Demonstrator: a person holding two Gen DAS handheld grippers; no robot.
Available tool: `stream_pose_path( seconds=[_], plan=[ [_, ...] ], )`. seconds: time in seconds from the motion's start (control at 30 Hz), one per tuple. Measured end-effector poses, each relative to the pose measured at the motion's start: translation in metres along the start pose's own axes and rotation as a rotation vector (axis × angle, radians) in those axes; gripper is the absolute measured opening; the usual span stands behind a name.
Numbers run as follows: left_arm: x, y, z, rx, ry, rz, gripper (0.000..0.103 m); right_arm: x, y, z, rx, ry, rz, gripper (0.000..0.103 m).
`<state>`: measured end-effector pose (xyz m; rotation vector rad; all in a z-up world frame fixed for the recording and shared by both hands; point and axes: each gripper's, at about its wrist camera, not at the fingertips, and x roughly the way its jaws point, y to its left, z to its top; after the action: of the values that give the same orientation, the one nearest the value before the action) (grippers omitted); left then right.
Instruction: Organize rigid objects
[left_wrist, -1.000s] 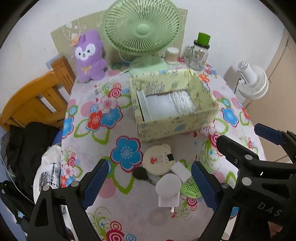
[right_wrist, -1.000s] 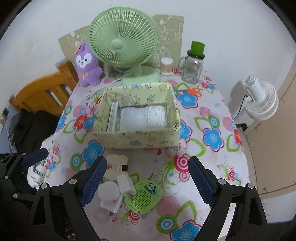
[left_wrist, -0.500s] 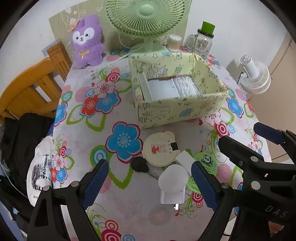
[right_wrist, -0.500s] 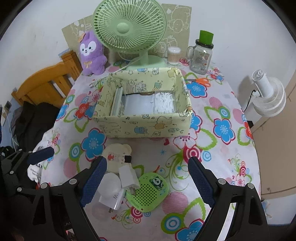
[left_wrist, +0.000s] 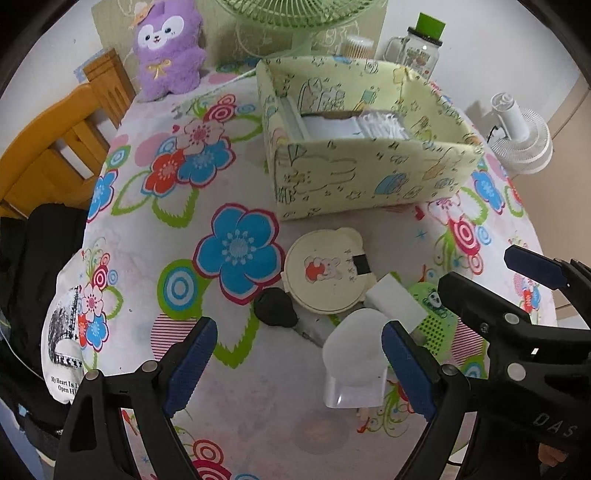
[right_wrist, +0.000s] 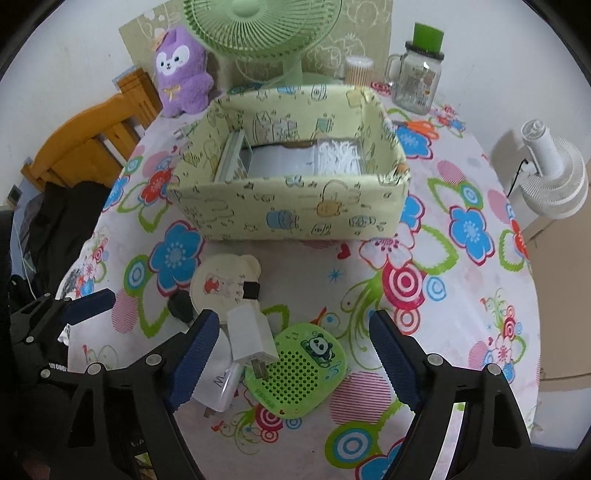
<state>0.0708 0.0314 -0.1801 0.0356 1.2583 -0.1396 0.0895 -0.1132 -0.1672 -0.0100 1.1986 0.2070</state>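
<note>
left wrist view looked steeply down on a table with a flowered tablecloth (left_wrist: 236, 254). the left gripper (left_wrist: 295, 363) stood wide apart with nothing pressed by its blue pads; a white plug-in night light (left_wrist: 356, 363) lay on the cloth between them, nearer the right-hand pad, not gripped. just behind it lay a white charger block (left_wrist: 400, 304), a round cream case with a bear print (left_wrist: 327, 275), a black key fob (left_wrist: 275, 312) and a green panda speaker (left_wrist: 434, 315), all clustered and touching. beyond them sat a pale yellow fabric storage box (left_wrist: 369, 177) with white items inside.

in the right wrist view the right gripper (right_wrist: 291, 356) was open, its jaws having just been closing a little, with the charger block (right_wrist: 251, 338) and the speaker (right_wrist: 299, 365) between the pads but untouched. the box (right_wrist: 291, 205) stood behind, and a purple plush (right_wrist: 183, 72) and green desk fan (right_wrist: 258, 26) beyond.
</note>
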Motion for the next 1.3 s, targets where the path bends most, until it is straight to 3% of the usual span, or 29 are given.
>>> stream_pose_path(
  seconds=[0.63, 1.3],
  plan=[
    [0.020, 0.023, 0.001, -0.006, 0.023, 0.066, 0.092, 0.043, 0.002, 0.005, 0.032, 0.109, 0.083, 0.077],
    [0.050, 0.036, -0.002, -0.001, 0.095, 0.102, 0.092, 0.062, 0.015, 0.002, -0.013, 0.162, 0.087, 0.064]
  ],
)
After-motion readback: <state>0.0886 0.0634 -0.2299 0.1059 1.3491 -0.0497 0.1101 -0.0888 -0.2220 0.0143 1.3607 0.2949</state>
